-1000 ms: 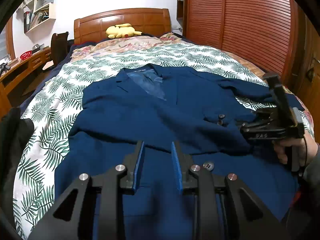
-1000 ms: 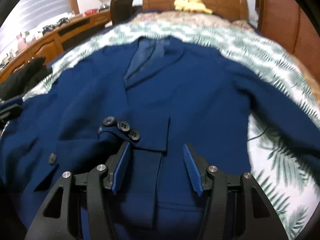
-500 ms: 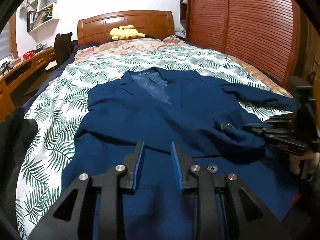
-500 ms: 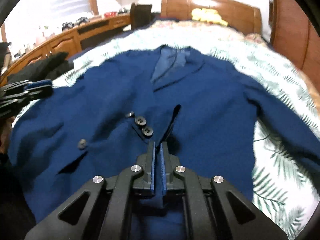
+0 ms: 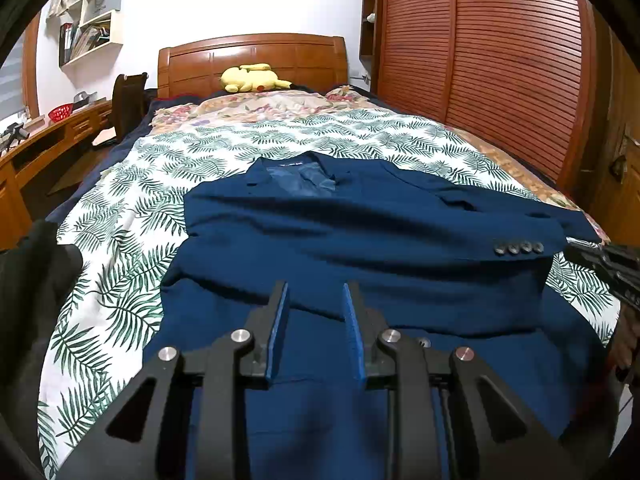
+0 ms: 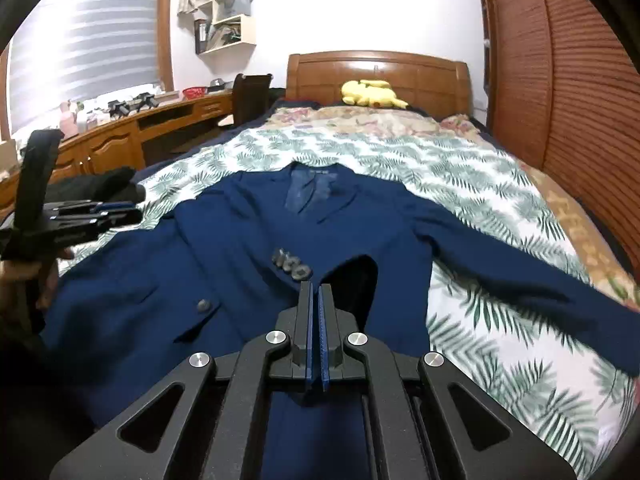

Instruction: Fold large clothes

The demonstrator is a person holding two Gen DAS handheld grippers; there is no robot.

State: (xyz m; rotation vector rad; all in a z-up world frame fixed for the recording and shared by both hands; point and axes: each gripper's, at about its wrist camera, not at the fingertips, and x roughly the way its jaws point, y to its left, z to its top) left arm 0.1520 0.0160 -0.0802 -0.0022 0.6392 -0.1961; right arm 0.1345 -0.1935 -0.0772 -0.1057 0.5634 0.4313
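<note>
A wide bed with a leaf-print cover serves as the folding surface, big enough that the navy suit jacket lies face up across its near half, collar toward the headboard. One sleeve is laid across the chest with its four cuff buttons showing, which looks like the first fold being made; the other sleeve stretches out over the cover toward the wardrobe side, not yet folded. The right gripper is pressed together; its jaws have just been closing, and the cuff edge appears to be pinched between them, the cloth rising in an arch just past the tips, probably so the sleeve can be carried and laid straight. The left gripper hovers over the lower front panel, its jaws partly spread with nothing between them, likely waiting to take hold of the hem.
</note>
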